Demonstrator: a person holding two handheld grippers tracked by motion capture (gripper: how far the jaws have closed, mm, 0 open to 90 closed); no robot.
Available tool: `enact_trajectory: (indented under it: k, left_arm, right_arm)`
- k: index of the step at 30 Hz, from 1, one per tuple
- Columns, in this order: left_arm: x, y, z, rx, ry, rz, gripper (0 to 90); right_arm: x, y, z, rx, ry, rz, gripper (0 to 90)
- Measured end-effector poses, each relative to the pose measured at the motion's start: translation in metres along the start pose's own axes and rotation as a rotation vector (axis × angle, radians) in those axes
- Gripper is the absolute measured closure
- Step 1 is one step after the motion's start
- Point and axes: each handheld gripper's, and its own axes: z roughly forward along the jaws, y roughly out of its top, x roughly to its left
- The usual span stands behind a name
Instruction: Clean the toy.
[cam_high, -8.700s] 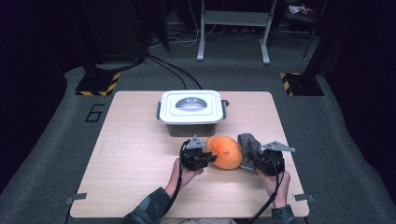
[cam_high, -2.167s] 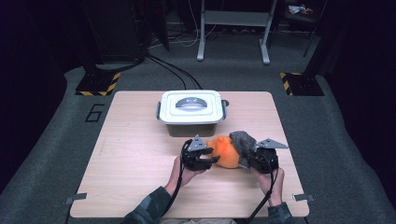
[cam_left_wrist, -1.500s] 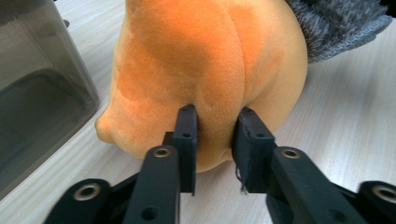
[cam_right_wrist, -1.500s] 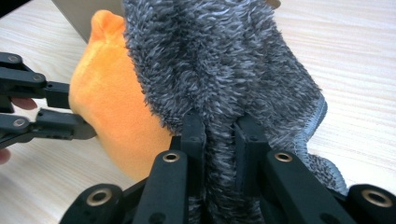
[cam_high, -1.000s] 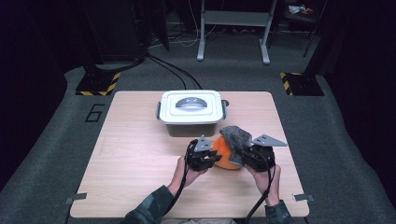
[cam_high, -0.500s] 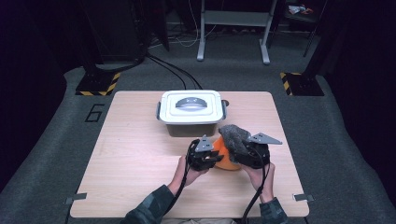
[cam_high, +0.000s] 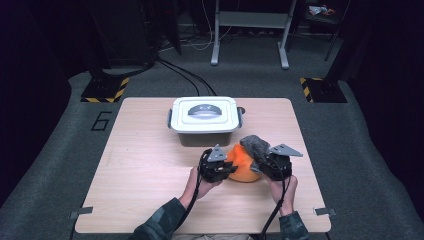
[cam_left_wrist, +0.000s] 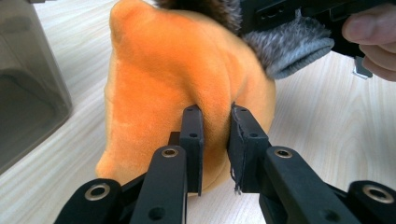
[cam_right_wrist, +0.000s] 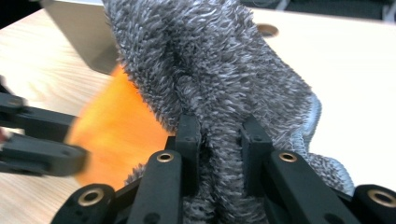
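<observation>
The left gripper (cam_left_wrist: 212, 140) pinches a fold of the orange plush (cam_left_wrist: 173, 74) between its jaws, which stand narrow with the fabric bunched in the gap. The right gripper (cam_right_wrist: 219, 140) has just been closing and now clamps a ridge of the grey fuzzy cloth (cam_right_wrist: 219, 65), its pads pressed into the pile on both sides.

In the high view the two grippers face each other across the plush (cam_high: 243, 162) — the left gripper (cam_high: 220, 167) at its left side, the right gripper (cam_high: 267, 165) at its right, with the grey cloth (cam_high: 255, 145) draped over the plush's top just beyond the right fingers. The plush sits on the wooden table (cam_high: 145, 170), near its front right part. To the left of the left fingers lies a broad stretch of bare wood; the table's right edge is near the right hand, and the near edge is close behind both wrists.

Just beyond the fingertips stands a white lidded box (cam_high: 204, 120) (lid on, handle flat), so what it holds cannot be told. It is close to the plush, apart from it.
</observation>
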Motion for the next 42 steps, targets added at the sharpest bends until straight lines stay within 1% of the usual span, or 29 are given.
enact_trajectory:
  k: [3, 5, 9, 10, 11, 12, 14, 15, 17, 19, 20, 21, 22, 23, 24, 25, 26, 28, 29, 30, 31, 32, 35, 38, 39, 42]
  left_arm:
    - [0.001, -0.001, 0.0, -0.003, -0.002, 0.001, 76.9]
    - [0.001, -0.001, 0.0, -0.003, -0.003, -0.002, 76.9]
    - [0.001, -0.001, 0.0, -0.005, 0.0, 0.001, 76.8]
    - [0.001, -0.001, 0.0, -0.009, 0.0, 0.0, 76.9]
    - [0.001, -0.002, 0.0, -0.01, 0.0, -0.002, 76.9]
    - [0.001, -0.002, 0.0, -0.009, 0.0, 0.0, 76.9]
    - [0.001, -0.002, 0.0, -0.007, 0.0, 0.006, 76.9]
    - [0.001, -0.002, 0.0, -0.005, 0.0, 0.008, 76.9]
    - [0.001, -0.001, 0.0, -0.007, 0.0, 0.009, 76.9]
    - [0.0, -0.001, 0.0, -0.016, 0.0, 0.011, 76.9]
    - [0.0, -0.001, 0.0, -0.026, -0.004, 0.016, 76.8]
    - [-0.002, -0.001, 0.0, -0.024, -0.008, 0.019, 76.9]
    - [-0.003, 0.0, 0.0, -0.023, -0.002, 0.028, 76.9]
    - [-0.004, 0.0, 0.001, -0.03, 0.0, 0.028, 76.8]
    - [-0.005, 0.0, 0.001, -0.025, -0.009, 0.029, 76.9]
    - [-0.005, 0.001, 0.001, -0.026, -0.003, 0.035, 76.8]
    - [-0.006, 0.001, 0.001, -0.024, -0.003, 0.039, 76.9]
    - [-0.006, 0.001, 0.001, -0.024, -0.002, 0.038, 76.9]
    - [-0.006, 0.001, 0.001, -0.023, -0.003, 0.037, 76.9]
    - [-0.005, 0.001, 0.001, -0.021, -0.007, 0.032, 76.9]
    - [-0.005, 0.001, 0.001, -0.019, -0.007, 0.031, 76.9]
    - [-0.004, 0.0, 0.001, -0.02, -0.005, 0.029, 76.8]
    - [-0.004, 0.0, 0.001, -0.024, -0.003, 0.025, 76.9]
    - [-0.004, -0.001, 0.001, -0.029, -0.001, 0.027, 76.9]
    - [-0.003, -0.001, 0.001, -0.025, -0.003, 0.025, 76.9]
    - [-0.002, -0.002, 0.001, -0.023, -0.01, 0.02, 77.0]
  right_arm:
    - [-0.013, -0.009, 0.001, 0.018, -0.006, 0.046, 73.5]
    - [-0.019, -0.015, 0.002, 0.033, -0.002, 0.065, 73.5]
    - [-0.03, -0.026, 0.007, 0.064, -0.016, 0.091, 73.6]
    - [-0.032, -0.03, 0.008, 0.072, -0.013, 0.103, 73.7]
    - [-0.035, -0.033, 0.01, 0.081, -0.018, 0.101, 73.6]
    - [-0.037, -0.036, 0.012, 0.089, -0.016, 0.118, 73.7]
    - [-0.04, -0.042, 0.014, 0.1, -0.008, 0.133, 73.7]
    - [-0.041, -0.042, 0.014, 0.103, -0.01, 0.135, 73.6]
    - [-0.041, -0.04, 0.01, 0.093, -0.008, 0.14, 73.6]
    - [-0.039, -0.034, 0.003, 0.07, -0.008, 0.133, 73.6]
    - [-0.038, -0.03, 0.0, 0.056, -0.003, 0.126, 73.6]
    - [-0.035, -0.026, -0.004, 0.041, 0.008, 0.121, 73.5]
    - [-0.032, -0.02, -0.009, 0.026, 0.012, 0.111, 73.5]
    - [-0.027, -0.014, -0.012, 0.016, 0.019, 0.094, 73.4]
    - [-0.022, -0.008, -0.015, 0.005, 0.029, 0.08, 73.3]
    - [-0.017, -0.003, -0.017, -0.011, 0.041, 0.062, 73.3]
    - [-0.011, 0.003, -0.019, -0.011, 0.047, 0.039, 73.2]
    - [0.001, 0.011, -0.019, -0.023, 0.071, 0.013, 73.0]
    - [0.006, 0.013, -0.017, -0.022, 0.075, -0.001, 72.9]
    - [0.009, 0.015, -0.015, -0.02, 0.08, -0.012, 72.8]
    - [0.012, 0.016, -0.012, -0.015, 0.086, -0.009, 72.8]
    - [0.013, 0.016, -0.009, -0.011, 0.089, -0.016, 72.8]
    - [0.011, 0.013, -0.005, -0.005, 0.078, -0.019, 73.0]
    - [0.007, 0.011, -0.005, 0.011, 0.057, -0.018, 73.0]
    - [0.005, 0.009, -0.005, 0.015, 0.046, -0.025, 73.0]
    - [-0.004, 0.004, -0.005, 0.032, 0.029, 0.0, 73.0]
